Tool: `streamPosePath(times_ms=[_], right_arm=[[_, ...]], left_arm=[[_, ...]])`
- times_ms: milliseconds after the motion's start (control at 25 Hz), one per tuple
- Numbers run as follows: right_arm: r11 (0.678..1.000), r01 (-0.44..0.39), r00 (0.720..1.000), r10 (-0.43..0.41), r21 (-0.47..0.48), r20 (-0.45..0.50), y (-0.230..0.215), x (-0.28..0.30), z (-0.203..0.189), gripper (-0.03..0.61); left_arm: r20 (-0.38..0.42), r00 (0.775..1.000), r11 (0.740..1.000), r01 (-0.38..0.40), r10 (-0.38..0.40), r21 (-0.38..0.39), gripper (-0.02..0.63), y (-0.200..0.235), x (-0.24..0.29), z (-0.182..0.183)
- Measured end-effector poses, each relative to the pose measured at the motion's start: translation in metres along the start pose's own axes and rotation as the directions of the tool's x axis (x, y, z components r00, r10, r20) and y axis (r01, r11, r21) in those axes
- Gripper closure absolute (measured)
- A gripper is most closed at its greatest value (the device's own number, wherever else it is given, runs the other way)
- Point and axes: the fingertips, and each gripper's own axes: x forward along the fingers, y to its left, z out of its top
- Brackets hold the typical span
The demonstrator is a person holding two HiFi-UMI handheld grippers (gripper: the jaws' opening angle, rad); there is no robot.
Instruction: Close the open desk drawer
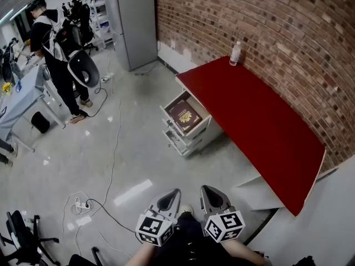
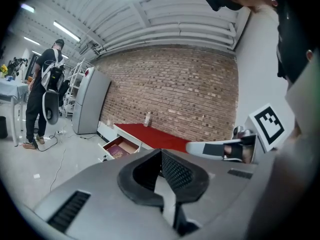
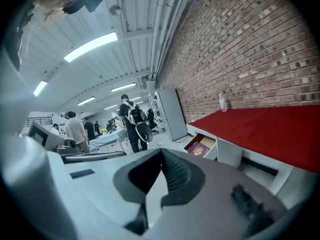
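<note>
The open white desk drawer, a maroon booklet lying in it, is seen under the red-topped desk, well apart from the grey left gripper and grey right gripper, both with jaws pressed together, empty.

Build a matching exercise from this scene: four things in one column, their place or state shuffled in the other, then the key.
Things
1. drawer
2. bottle
3. booklet
4. left gripper

Place or state
A. shut, nothing between its jaws
B. lying inside the drawer
C. pulled open
D. standing on the red desk, at its far end

Pairs: 1-C, 2-D, 3-B, 4-A
</note>
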Motion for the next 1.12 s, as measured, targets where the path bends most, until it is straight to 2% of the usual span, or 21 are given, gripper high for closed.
streamPosePath(times_ms=[200,360,880,1120], right_arm=[[0.999,-0.021,0.999,0.020,0.029,0.034,-0.017,0.027,0.020,0.572],[0.999,-0.043,0.998,0.043,0.005,0.048,-0.022,0.047,0.032,0.572],[0.998,-0.034,0.999,0.033,0.055,0.015,-0.060,0.078,0.030,0.572],[0.996,-0.071,0.997,0.070,0.051,0.009,-0.061,0.081,0.029,0.572]], left_arm=[[0.007,1.000,1.000,-0.006,0.006,-0.009,0.607,0.011,0.030,0.011],[0.006,1.000,1.000,-0.006,0.006,-0.003,0.607,0.018,0.050,0.017],[-0.007,1.000,1.000,-0.018,0.018,0.008,0.607,0.023,0.089,0.016],[0.007,1.000,1.000,-0.030,0.030,0.000,0.607,0.023,0.098,0.016]])
